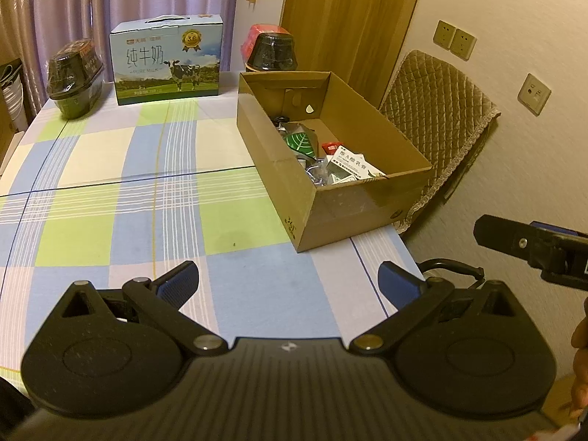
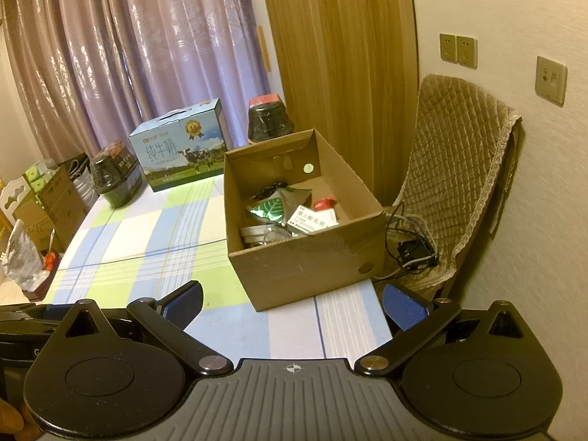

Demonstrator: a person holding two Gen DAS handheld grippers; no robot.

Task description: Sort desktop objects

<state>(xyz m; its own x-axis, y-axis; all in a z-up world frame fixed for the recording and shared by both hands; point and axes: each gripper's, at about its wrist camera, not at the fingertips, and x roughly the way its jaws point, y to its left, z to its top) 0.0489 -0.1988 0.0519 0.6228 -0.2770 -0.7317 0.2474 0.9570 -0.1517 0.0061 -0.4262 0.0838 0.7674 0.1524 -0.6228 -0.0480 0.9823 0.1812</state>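
Note:
An open cardboard box (image 1: 352,205) (image 2: 305,261) sits at the right side of the checked tablecloth (image 1: 121,202) (image 2: 147,242). Inside it lie a green leaf-print packet (image 1: 299,143) (image 2: 272,209), a white medicine carton (image 1: 351,163) (image 2: 312,218), a small red item (image 1: 329,146) (image 2: 323,203) and silvery wrappers (image 1: 318,174). My left gripper (image 1: 288,281) hovers open over the near table edge, nothing between its fingers. My right gripper (image 2: 293,303) also stands open and empty, just short of the box. The right gripper's body (image 1: 533,246) shows at the left view's right edge.
A blue milk carton box (image 1: 167,62) (image 2: 180,147) stands at the far edge between two dark wrapped bowl packs (image 1: 75,77) (image 1: 272,51). A quilt-covered chair (image 1: 437,125) (image 2: 455,180) with a charger and cables (image 2: 413,248) stands right of the table. Cartons and bags (image 2: 40,217) crowd the floor at left.

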